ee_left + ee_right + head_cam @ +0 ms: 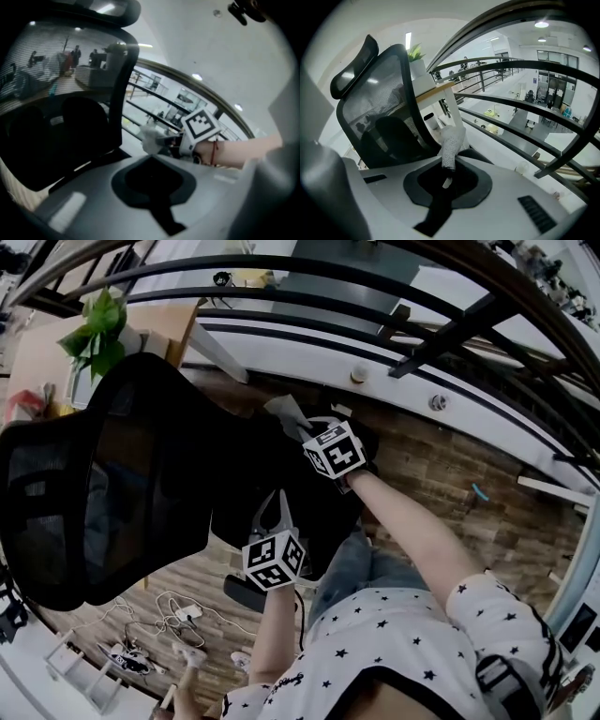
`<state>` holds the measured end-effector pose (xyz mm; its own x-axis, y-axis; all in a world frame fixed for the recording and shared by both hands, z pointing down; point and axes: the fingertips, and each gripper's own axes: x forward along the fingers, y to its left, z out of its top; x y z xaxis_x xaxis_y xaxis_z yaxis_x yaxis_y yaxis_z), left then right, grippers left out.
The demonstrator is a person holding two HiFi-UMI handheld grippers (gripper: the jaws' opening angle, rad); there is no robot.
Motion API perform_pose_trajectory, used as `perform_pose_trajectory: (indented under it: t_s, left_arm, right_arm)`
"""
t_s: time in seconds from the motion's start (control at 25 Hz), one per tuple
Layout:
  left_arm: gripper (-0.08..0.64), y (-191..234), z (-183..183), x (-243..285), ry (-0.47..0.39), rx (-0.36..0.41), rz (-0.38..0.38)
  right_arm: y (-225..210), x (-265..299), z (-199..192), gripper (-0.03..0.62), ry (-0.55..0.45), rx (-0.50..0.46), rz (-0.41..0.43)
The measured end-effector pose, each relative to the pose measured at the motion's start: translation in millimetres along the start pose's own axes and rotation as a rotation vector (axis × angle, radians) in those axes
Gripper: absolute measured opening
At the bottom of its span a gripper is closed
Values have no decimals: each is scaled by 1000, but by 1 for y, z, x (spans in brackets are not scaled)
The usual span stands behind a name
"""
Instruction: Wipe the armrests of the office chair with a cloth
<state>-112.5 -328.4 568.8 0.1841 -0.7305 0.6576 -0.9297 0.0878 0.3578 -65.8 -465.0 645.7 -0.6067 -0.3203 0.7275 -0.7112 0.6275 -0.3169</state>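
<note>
The pale, nubbly cloth (286, 413) is up in the air, pinched at one end by the right gripper (307, 430). Its jaws are clamped on the fabric so a loose tuft pokes out ahead, ready to drag along a surface. It hovers over the far edge of the seat of the black mesh-backed office chair (103, 484), on the side nearest the black metal railing (281, 268). Whether it touches an armrest there I can't tell, it's black on black.

The left gripper (275, 504) sits at the seat's near edge, its fingers drawn narrow to a point with nothing between them, and its own view shows only an empty hollow. It looks placed to steady the chair so it won't swivel under the wipe. Just beside it, a dark padded bar (246, 593) looks like the near armrest, untouched.

My read is that the wiping is barely begun. The chair stands on a brown wood-plank floor (450, 474), with white cables (178, 608) tangled near its base and a green leafy plant (98, 329) beyond the backrest
</note>
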Motion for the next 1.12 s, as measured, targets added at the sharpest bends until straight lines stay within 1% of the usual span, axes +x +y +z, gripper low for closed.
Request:
perform_pose_trajectory:
  t_s: [0.28,0.6,0.72,0.92,1.12]
  left_arm:
    - [5,7,-9,4,28,-13,3]
    - [5,5,-15,6,42,-22,-8]
    - [5,4,-17,7,44,-26,-10]
    - [5,3,-18,7,43,-30,-8]
    - [5,1,-18,4,37,-32,-5]
  right_arm:
    - [-12,21,-10,32,57,-14,-40]
    - [-29,30,-18,32,117,-34,-116]
    - [-28,33,-21,32,134,-36,-117]
    - [-28,31,-18,32,128,-43,-119]
    - [-29,26,-22,32,144,-57,-125]
